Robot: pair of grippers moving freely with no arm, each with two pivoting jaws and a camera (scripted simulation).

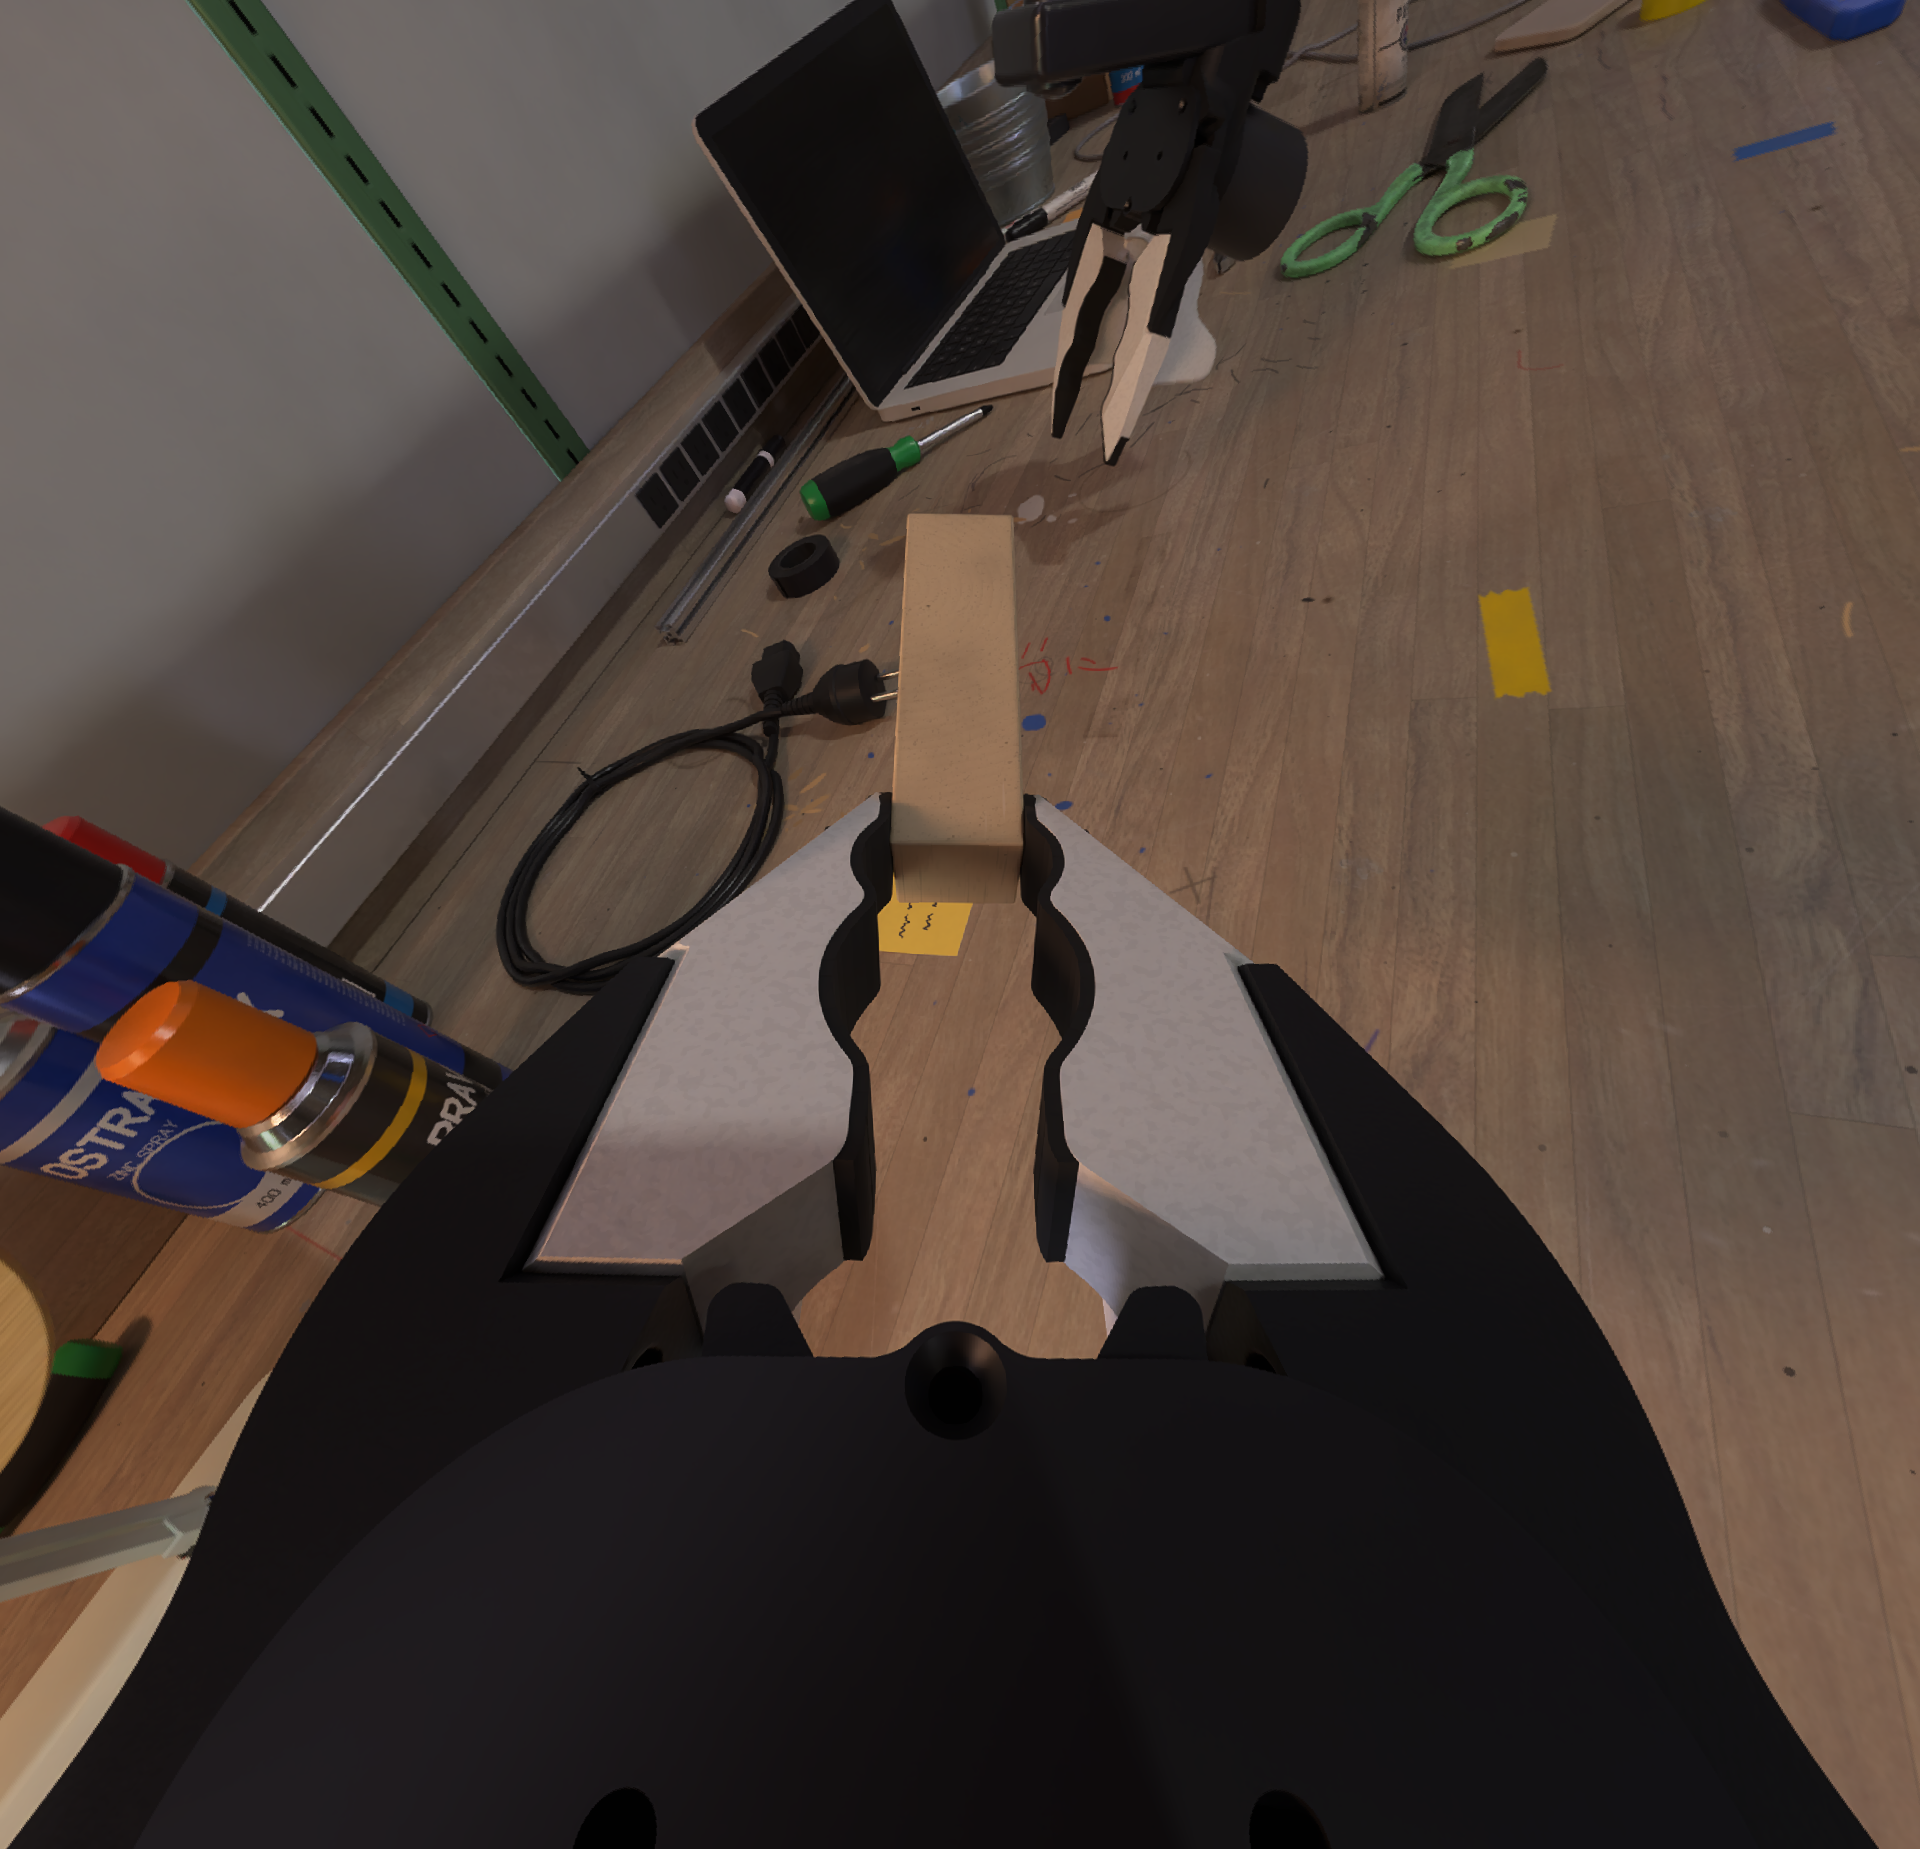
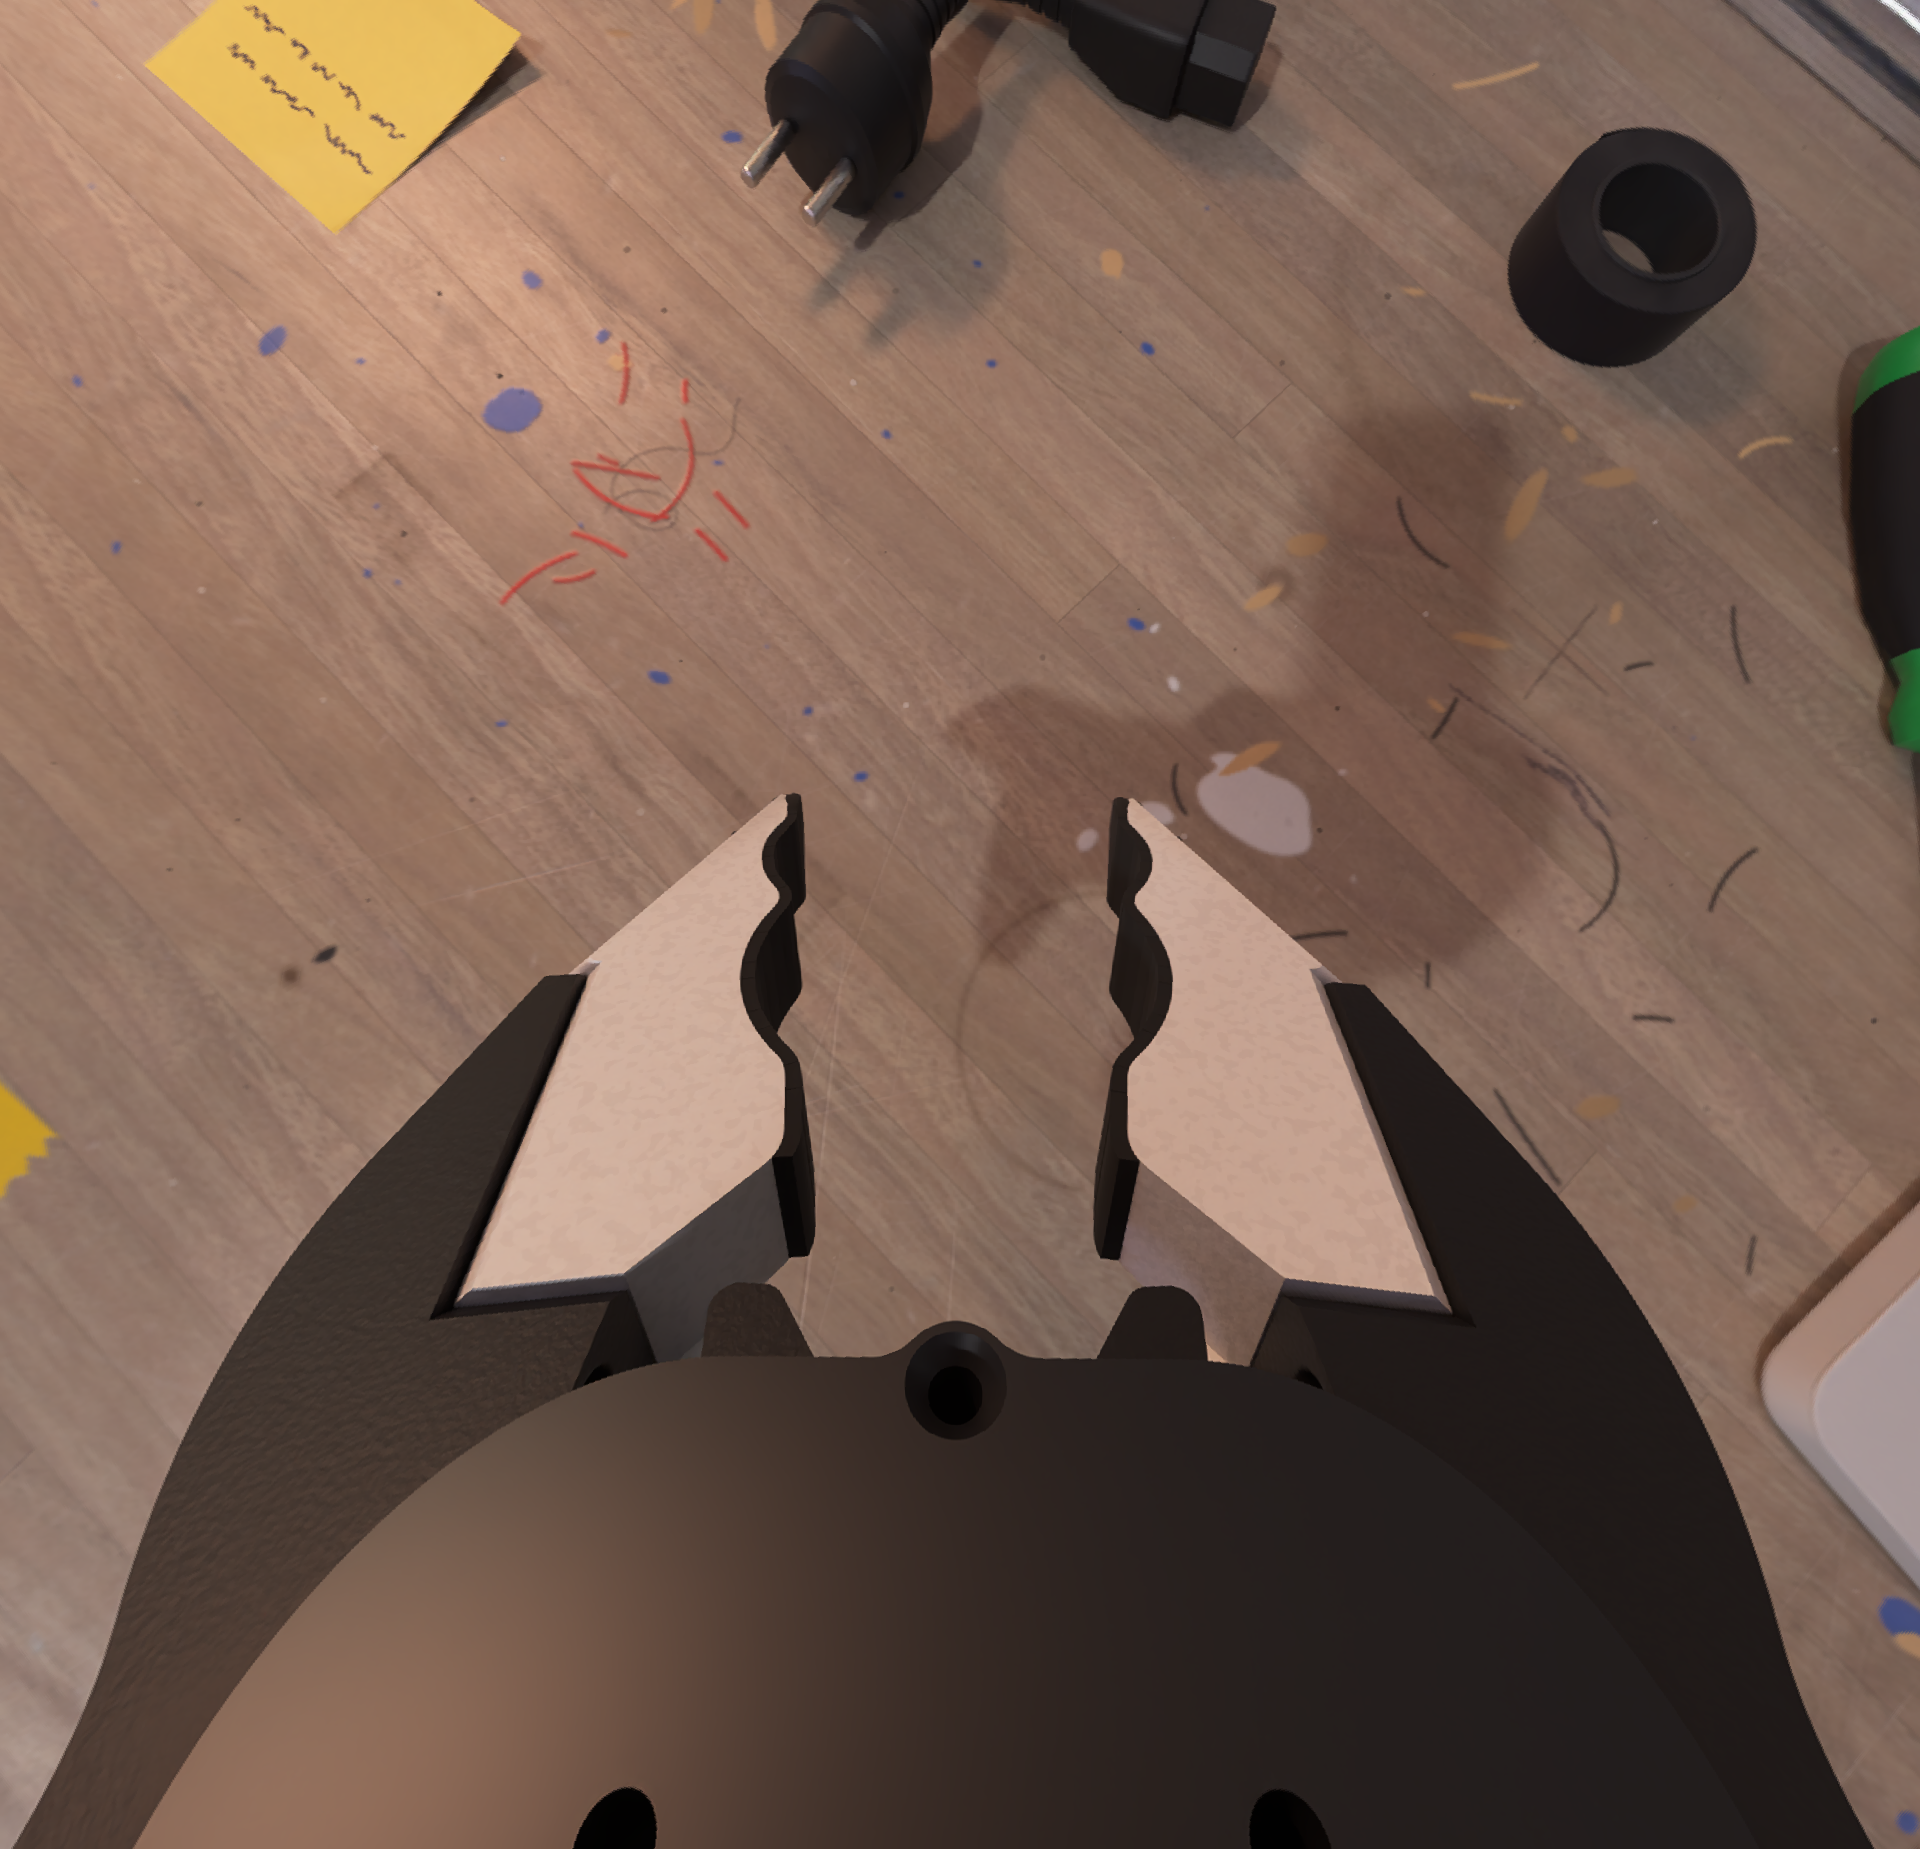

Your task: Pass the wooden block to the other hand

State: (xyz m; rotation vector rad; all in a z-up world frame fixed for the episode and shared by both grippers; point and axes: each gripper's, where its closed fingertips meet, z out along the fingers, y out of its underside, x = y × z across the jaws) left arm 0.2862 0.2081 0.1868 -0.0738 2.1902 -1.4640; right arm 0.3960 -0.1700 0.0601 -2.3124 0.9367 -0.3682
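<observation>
A long pale wooden block [image 1: 956, 687] is clamped at its near end between the tips of my left gripper [image 1: 958, 843] and sticks out forward above the wooden table. My right gripper [image 1: 1086, 438] shows farther off in the left wrist view, hanging fingers down beyond the block's far end, apart from it. In the right wrist view my right gripper [image 2: 956, 812] is open and empty, looking down at the table. The block does not show in the right wrist view.
An open laptop [image 1: 894, 230], a green-handled screwdriver [image 1: 868, 474], a black ring [image 2: 1631, 246], a coiled black power cable [image 1: 644, 854] with plug [image 2: 842, 126], a yellow note [image 2: 332, 64], green scissors [image 1: 1423, 210] and spray cans [image 1: 208, 1072] lie around. A wall runs along the left.
</observation>
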